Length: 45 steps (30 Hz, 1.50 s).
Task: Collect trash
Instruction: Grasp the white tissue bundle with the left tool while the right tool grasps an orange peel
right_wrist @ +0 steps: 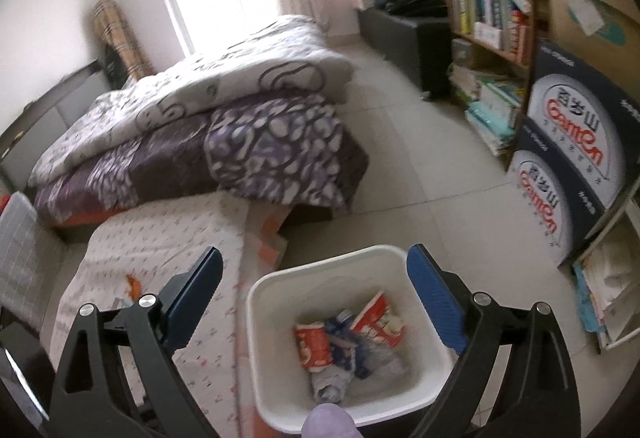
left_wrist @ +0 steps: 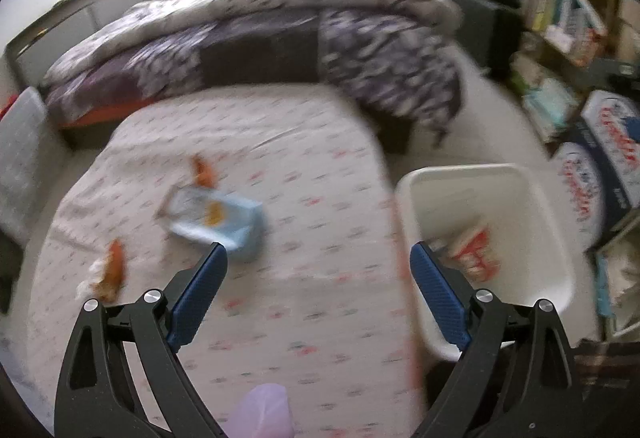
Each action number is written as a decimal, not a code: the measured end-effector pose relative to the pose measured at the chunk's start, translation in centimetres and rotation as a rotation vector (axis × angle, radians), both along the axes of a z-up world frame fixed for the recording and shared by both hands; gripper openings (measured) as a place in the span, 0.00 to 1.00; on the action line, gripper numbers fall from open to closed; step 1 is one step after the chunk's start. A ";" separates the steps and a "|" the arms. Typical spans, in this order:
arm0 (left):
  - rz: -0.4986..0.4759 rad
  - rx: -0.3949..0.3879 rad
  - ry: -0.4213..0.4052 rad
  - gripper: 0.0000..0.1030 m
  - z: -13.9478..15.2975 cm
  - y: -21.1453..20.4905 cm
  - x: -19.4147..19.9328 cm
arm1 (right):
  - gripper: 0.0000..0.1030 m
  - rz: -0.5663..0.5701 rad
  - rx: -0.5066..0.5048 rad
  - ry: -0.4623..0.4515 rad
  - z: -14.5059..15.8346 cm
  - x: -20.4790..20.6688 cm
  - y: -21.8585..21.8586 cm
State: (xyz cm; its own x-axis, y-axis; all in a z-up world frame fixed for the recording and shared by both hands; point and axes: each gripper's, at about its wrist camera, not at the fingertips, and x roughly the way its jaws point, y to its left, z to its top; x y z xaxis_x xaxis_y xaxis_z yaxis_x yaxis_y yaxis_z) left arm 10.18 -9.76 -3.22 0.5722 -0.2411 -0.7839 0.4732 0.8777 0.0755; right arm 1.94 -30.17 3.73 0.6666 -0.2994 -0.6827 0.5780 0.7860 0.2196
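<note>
- The left gripper [left_wrist: 318, 252] has its fingers wide apart, with nothing between them. It hangs over the bed [left_wrist: 248, 142], near the side by the bin [left_wrist: 520, 174].
- The right gripper [right_wrist: 314, 256] is spread wide too, and it is empty. It hangs right above the bin [right_wrist: 264, 302].
- Trash is left on the bed: a blue pack [left_wrist: 218, 218] and two orange scraps [left_wrist: 110, 270] [left_wrist: 202, 172].
- I think the next job is the blue pack, since it is closest to the left fingers.
- To do it well, go down slowly with one finger on each side of the pack. Squeeze the pack only, not the sheet under it.
- The pack looks soft and flat, so it may slip. Grab it near the middle.
- Then carry it across to the bin and let go only when it is over the hole.
- The left view shows the blue pack and both scraps. The right view shows just one scrap [right_wrist: 132, 284], and no pack.
- The right view looks down into the bin and shows red wrappers [right_wrist: 316, 348] and other trash. The left view shows only a bit of that.
- The left view is blurry, so small things are hard to tell.
</note>
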 end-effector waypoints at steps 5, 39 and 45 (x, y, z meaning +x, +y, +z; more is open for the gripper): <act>0.106 0.047 0.082 0.86 -1.5 5.6 3.3 | 0.88 0.064 0.028 0.032 -0.7 1.8 2.4; 0.038 0.229 0.261 0.49 -8.5 23.1 12.5 | 0.88 0.405 0.015 0.217 -6.3 12.1 17.8; 0.131 0.206 0.287 0.35 -7.2 25.8 11.8 | 0.88 0.440 0.021 0.229 -7.4 12.9 19.4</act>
